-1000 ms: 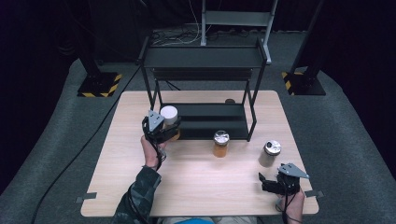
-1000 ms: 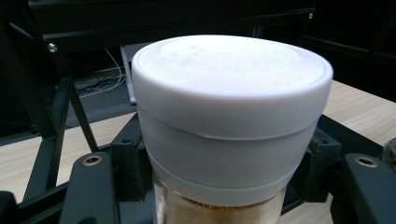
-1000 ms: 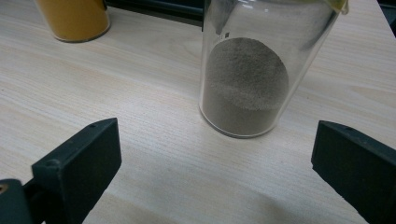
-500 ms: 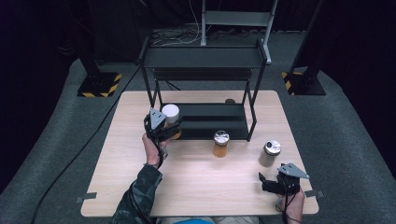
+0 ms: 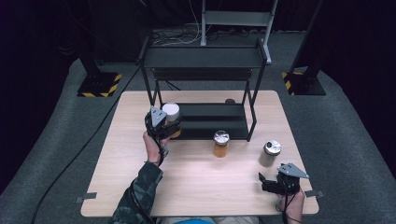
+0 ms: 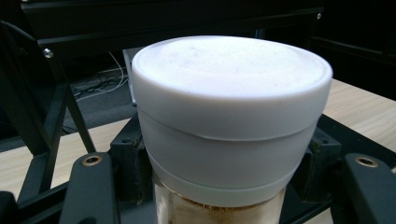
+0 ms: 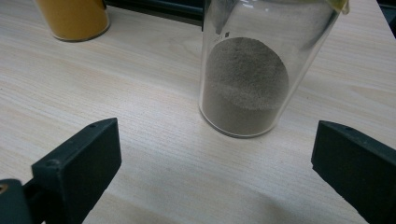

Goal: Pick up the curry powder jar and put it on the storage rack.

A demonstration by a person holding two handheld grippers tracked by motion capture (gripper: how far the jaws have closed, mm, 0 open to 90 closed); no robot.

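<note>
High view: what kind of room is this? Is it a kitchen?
Probably not a kitchen; it looks like a test studio. Dark curtains, stands with striped bases, cables on the floor, and one lone wooden table.

A pale wooden counter [image 5: 196, 186] carries a black two-tier shelf rack [image 5: 205, 60] at its far side. In front of the rack stand two jars directly on the wood — an amber jar [image 5: 221, 144] near the middle, and a clear jar of grey powder [image 5: 270, 153] well to its right. A small dark object [image 5: 229, 101] lies behind the rack.
</note>
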